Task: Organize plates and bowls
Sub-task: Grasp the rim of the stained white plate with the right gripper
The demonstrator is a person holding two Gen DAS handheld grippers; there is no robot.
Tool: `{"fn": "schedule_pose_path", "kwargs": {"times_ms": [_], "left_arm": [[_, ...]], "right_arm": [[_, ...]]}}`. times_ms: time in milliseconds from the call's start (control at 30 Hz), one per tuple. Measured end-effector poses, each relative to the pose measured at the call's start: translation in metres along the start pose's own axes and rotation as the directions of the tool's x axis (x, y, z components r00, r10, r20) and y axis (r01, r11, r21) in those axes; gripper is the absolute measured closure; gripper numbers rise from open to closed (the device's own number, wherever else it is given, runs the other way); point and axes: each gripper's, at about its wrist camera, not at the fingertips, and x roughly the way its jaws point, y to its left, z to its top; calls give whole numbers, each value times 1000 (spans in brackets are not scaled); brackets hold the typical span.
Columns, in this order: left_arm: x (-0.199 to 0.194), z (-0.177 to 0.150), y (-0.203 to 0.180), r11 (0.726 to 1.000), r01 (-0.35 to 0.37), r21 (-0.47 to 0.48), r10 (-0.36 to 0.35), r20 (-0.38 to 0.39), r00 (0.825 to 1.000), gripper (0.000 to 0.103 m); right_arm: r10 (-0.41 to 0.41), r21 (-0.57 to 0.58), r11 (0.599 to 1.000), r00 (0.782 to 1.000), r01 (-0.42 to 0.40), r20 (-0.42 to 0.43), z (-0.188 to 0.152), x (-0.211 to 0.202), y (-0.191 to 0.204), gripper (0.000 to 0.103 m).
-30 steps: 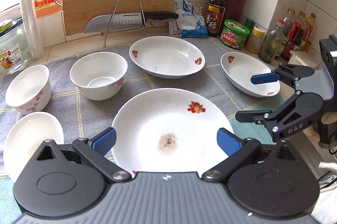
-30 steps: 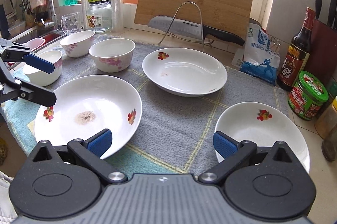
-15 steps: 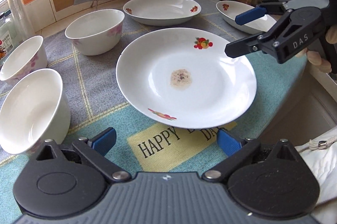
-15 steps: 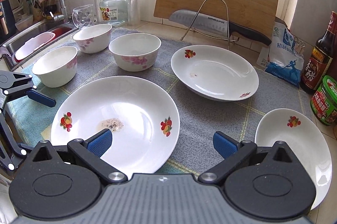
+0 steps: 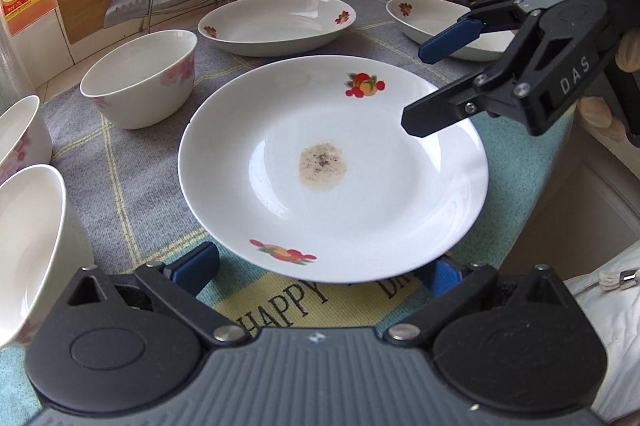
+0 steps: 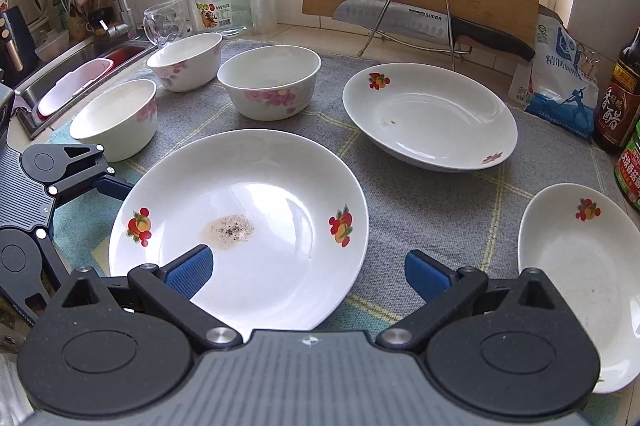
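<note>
Two spread grippers at a stained plate.
Left gripper (image 5: pixel 320 268) and right gripper (image 6: pixel 306 272) both gaping, empty, flanking plate (image 5: pixel 332 166) near mat's (image 5: pixel 132 170) front edge.

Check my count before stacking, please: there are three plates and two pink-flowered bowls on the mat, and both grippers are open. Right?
Not two: three bowls, as the right wrist view shows. The three plates, the mat and the open left gripper and right gripper stand.

Soiled fruit-print plate (image 6: pixel 256 210) nearest, two more plates (image 6: pixel 430 114) behind, three floral bowls (image 6: pixel 270 88) left, all upright
</note>
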Motion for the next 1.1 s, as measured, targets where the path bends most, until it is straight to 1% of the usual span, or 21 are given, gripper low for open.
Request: {"fn": "schedule_pose_path", "kwargs": {"times_ms": [67,267,467,667,867,1000,1100], "left_arm": [[0,-1,0,1000,3,4,-3,9,1000,0],[-1,-2,0,1000,6,9,-6,22,1000,0],[-1,-1,1,1000,18,26,-18,27,999,0],[0,-1,3,998,34,44,-35,35,999,0],[-1,0,6,998,43,56,-44,28,999,0],[-1,1,5,997,44,66,-46,26,999,0],[0,1,7,996,52,68,-54,24,998,0]], "right_arm": [[14,2,1000,1000,-14,-11,1,5,-1,0],[16,-31,999,998,-18,-54,6,24,0,0],[65,-47,996,995,-69,-81,13,36,-1,0],[124,-33,991,987,-127,-98,21,43,-9,0],[195,7,981,973,-196,-122,26,47,-18,0],[230,21,973,963,-230,-143,30,51,-21,6],[253,42,968,955,-249,-154,33,54,-24,6]]}}
